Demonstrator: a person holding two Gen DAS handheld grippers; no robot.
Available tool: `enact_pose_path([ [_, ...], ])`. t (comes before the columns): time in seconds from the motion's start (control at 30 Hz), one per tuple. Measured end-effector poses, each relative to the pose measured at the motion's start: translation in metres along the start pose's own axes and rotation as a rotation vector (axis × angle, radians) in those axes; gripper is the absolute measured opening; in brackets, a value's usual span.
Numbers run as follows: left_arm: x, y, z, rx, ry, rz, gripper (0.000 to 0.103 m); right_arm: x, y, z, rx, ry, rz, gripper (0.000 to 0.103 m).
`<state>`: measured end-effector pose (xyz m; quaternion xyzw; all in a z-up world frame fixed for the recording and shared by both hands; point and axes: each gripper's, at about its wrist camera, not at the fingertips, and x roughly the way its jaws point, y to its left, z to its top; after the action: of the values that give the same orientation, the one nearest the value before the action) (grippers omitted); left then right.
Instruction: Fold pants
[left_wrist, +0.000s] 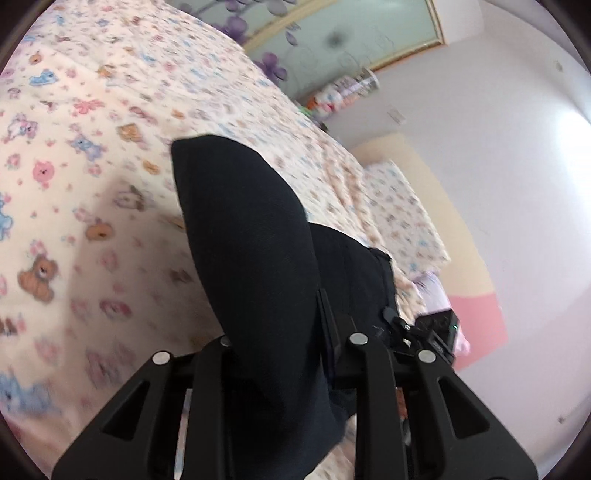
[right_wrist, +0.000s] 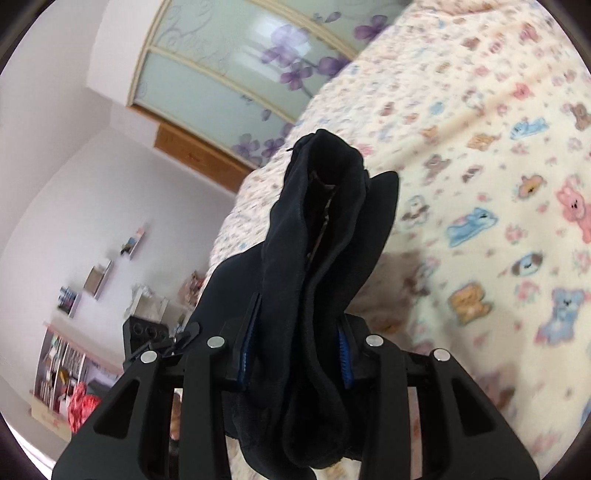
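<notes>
The black pants (left_wrist: 251, 236) hang in the air above a bed, held by both grippers. My left gripper (left_wrist: 280, 332) is shut on one part of the cloth, which bulges forward and hides the fingertips. My right gripper (right_wrist: 295, 332) is shut on the waistband end of the pants (right_wrist: 325, 221), where several bunched layers stand up between the blue-padded fingers (right_wrist: 245, 354). The right gripper also shows in the left wrist view (left_wrist: 424, 332), at the far end of the cloth. The left gripper's body shows in the right wrist view (right_wrist: 147, 332).
The bed carries a cream sheet printed with small bears (left_wrist: 92, 184), which fills the right of the right wrist view (right_wrist: 480, 184). A wardrobe with frosted glass and purple flowers (right_wrist: 221, 66) stands behind. Wall shelves (right_wrist: 96, 280) and a white wall (left_wrist: 498, 166) are to the side.
</notes>
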<state>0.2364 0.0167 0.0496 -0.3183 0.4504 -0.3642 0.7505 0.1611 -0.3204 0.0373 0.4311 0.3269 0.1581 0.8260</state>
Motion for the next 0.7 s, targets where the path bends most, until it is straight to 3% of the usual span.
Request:
enact_pose_path([
  [0.1,0.026,0.04,-0.008,-0.121,0.01,0.071,0.025,0.025,-0.034,0.0,0.065,0.036,-0.136,0.039],
  [0.13,0.032,0.05,-0.012,-0.142,0.012,0.12,0.03,0.035,-0.045,-0.005,0.073,0.051,-0.227,0.042],
  [0.17,0.036,0.062,-0.016,-0.166,0.0,0.133,0.039,0.039,-0.053,-0.01,0.087,0.055,-0.259,0.046],
  [0.23,0.032,0.08,-0.022,-0.227,-0.02,0.093,0.057,0.038,-0.064,-0.015,0.127,0.05,-0.217,0.052],
  [0.3,0.023,0.088,-0.021,-0.264,-0.034,0.043,0.061,0.033,-0.065,-0.013,0.137,0.062,-0.218,0.059],
  [0.37,0.003,0.088,-0.017,-0.269,-0.077,0.056,0.082,0.022,-0.059,-0.012,0.125,0.047,-0.255,0.067],
  [0.43,-0.025,0.079,-0.011,-0.228,-0.16,0.113,0.091,0.001,-0.047,-0.006,0.07,-0.018,-0.263,0.067],
  [0.53,-0.061,0.04,0.001,-0.062,-0.239,0.2,0.094,-0.029,-0.023,-0.001,-0.036,-0.149,-0.273,0.067],
  [0.57,-0.063,0.019,0.003,0.01,-0.235,0.21,0.101,-0.032,-0.012,0.0,-0.074,-0.162,-0.251,0.067],
  [0.7,-0.033,-0.046,-0.005,0.196,-0.132,0.218,0.101,-0.015,0.032,-0.011,-0.185,-0.121,-0.137,0.073],
])
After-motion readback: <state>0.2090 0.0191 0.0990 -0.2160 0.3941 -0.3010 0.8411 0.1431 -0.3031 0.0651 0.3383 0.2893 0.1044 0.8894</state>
